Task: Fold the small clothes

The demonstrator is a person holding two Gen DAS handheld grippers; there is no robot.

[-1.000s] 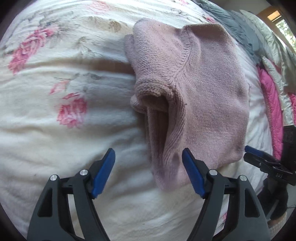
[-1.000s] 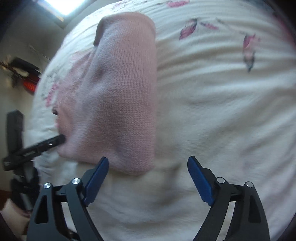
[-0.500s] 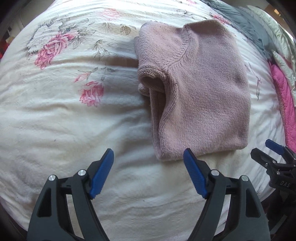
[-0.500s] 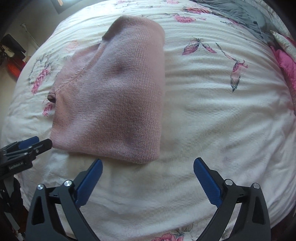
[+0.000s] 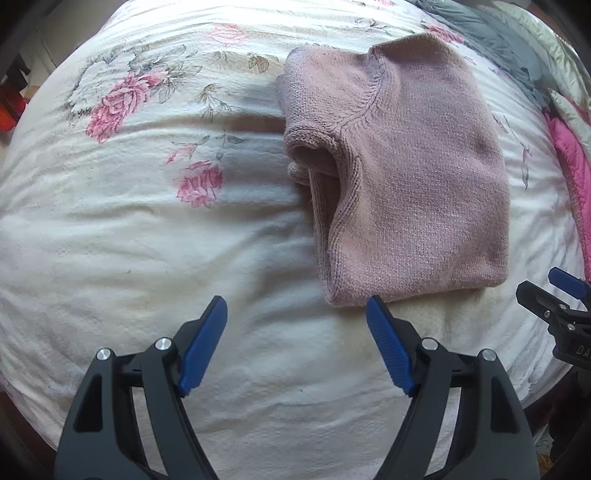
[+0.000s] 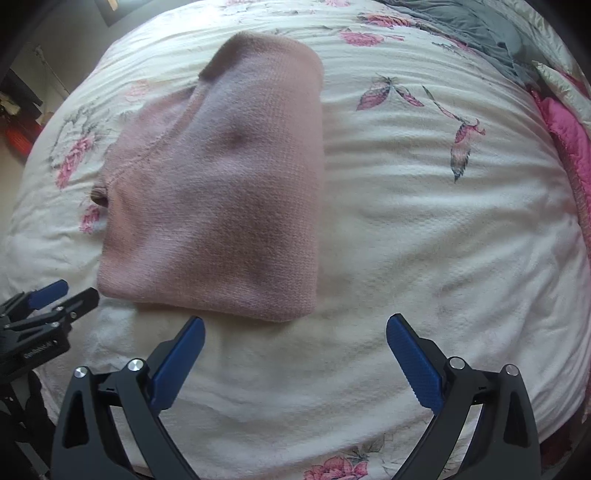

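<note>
Left gripper point(image 5: 297, 317): jaws spread wide, nothing between them, held above the bedspread point(image 5: 147, 240) just short of the near edge of the sweater point(image 5: 413, 184). Left wrist view: one pink knitted sweater, folded into a compact rectangle, lying flat on the white bedspread printed with pink roses. Its open ribbed cuff or neck faces left; a raglan seam curves across the upper part. Right of it, at the bed's edge, a grey cloth point(image 5: 491, 40) and a pink quilted cover point(image 5: 572, 158). The right gripper point(image 5: 554, 291) shows at the far right, beside the sweater's near right corner, not touching.

Right gripper point(image 6: 295, 332): jaws spread wide, empty, its left pad just beyond the sweater's point(image 6: 221, 184) near edge. Right wrist view: the sweater lies left of centre on the bedspread point(image 6: 424, 240), bare cloth to its right. The left gripper point(image 6: 62, 293) shows at lower left, near the sweater's corner, apart from it. Grey cloth point(image 6: 469, 22) and pink quilted cover point(image 6: 569, 122) lie at the upper right.
</note>
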